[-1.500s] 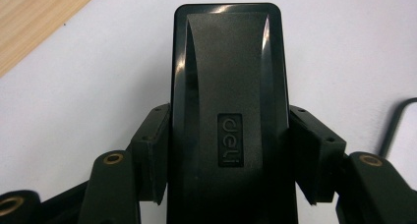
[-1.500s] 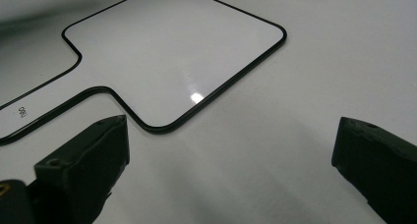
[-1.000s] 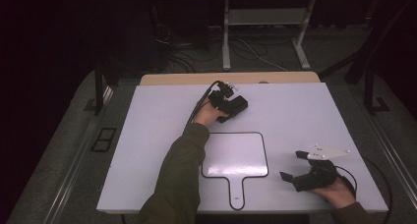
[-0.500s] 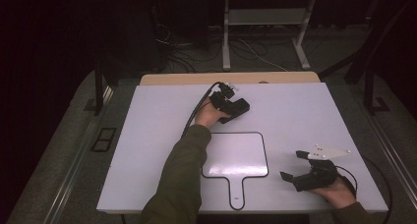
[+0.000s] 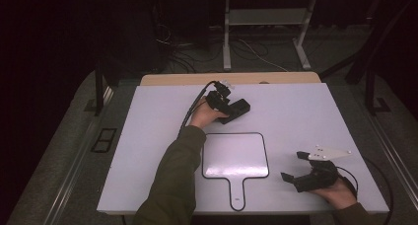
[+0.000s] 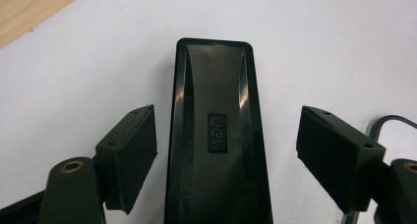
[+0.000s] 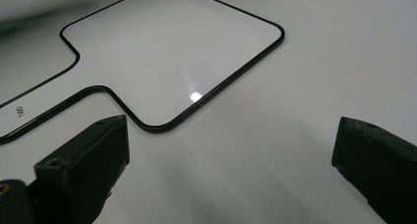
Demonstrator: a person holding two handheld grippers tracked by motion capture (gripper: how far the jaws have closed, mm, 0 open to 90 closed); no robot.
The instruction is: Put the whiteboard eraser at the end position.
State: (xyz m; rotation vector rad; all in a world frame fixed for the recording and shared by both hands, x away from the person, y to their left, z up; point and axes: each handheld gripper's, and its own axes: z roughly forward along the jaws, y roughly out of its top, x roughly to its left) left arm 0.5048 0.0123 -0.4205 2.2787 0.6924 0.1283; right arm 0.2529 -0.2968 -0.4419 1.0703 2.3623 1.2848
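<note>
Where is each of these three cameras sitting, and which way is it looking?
High view: above the person's side, looking forward and down on the white table; both forearms, left gripper and right gripper show.
Left gripper view: rides that gripper, looking along its parted pads at the black eraser lying between them, untouched.
Right gripper view: looks along its open jaws at the handled whiteboard.
Shared: the high view also shows the eraser and whiteboard.

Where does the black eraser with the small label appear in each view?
High view: black eraser at the table's far middle, by the left gripper.
Left gripper view: eraser centred between the open jaws, untouched.
Right gripper view: no eraser to place here.
Shared landmark: the white table.
</note>
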